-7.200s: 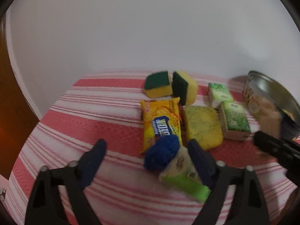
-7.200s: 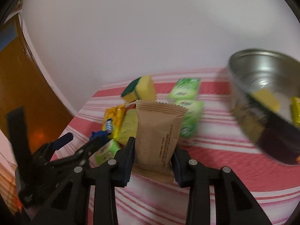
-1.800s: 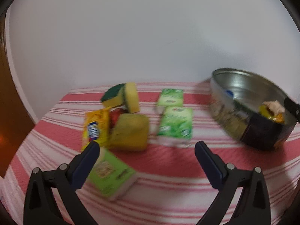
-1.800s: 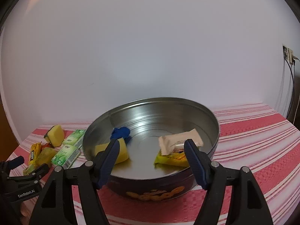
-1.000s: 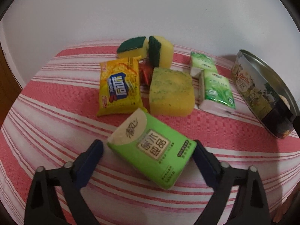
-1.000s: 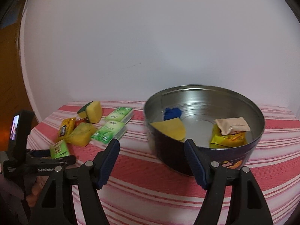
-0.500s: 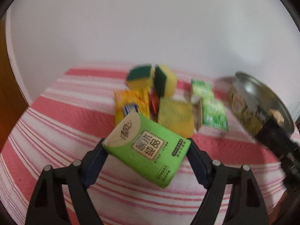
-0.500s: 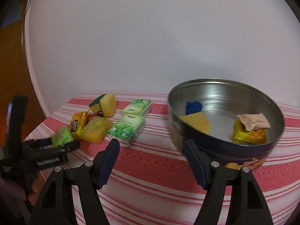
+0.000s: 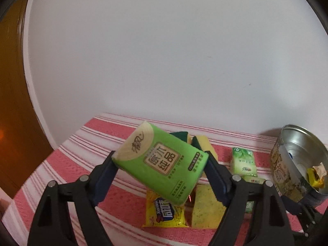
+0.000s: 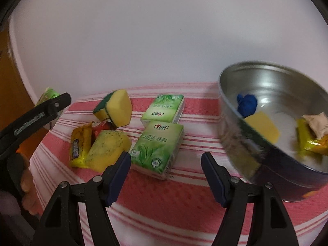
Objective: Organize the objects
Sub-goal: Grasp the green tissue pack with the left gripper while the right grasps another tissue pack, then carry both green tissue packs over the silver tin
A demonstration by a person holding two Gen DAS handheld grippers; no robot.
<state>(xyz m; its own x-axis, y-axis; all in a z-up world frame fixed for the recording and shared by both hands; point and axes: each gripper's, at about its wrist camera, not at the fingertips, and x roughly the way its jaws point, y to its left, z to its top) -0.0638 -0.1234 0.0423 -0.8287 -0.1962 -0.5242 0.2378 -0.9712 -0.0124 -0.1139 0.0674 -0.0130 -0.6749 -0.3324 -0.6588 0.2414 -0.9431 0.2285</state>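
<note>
Our left claw (image 9: 162, 169), angled downward, clamps the green tissue pack (image 9: 162, 164) aloft; our right claw (image 10: 166, 169) hangs apart, empty.

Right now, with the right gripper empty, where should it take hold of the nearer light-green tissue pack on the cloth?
Probably across the nearer tissue pack's two long side faces, coming from above and the near end. It lies flat, and the open right gripper already faces its near end. The left side sits close to the yellow sponge.

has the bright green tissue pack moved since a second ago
Yes. The bright green tissue pack lay on the striped tablecloth below the yellow snack packet; now the left gripper holds it lifted above that packet.
</note>
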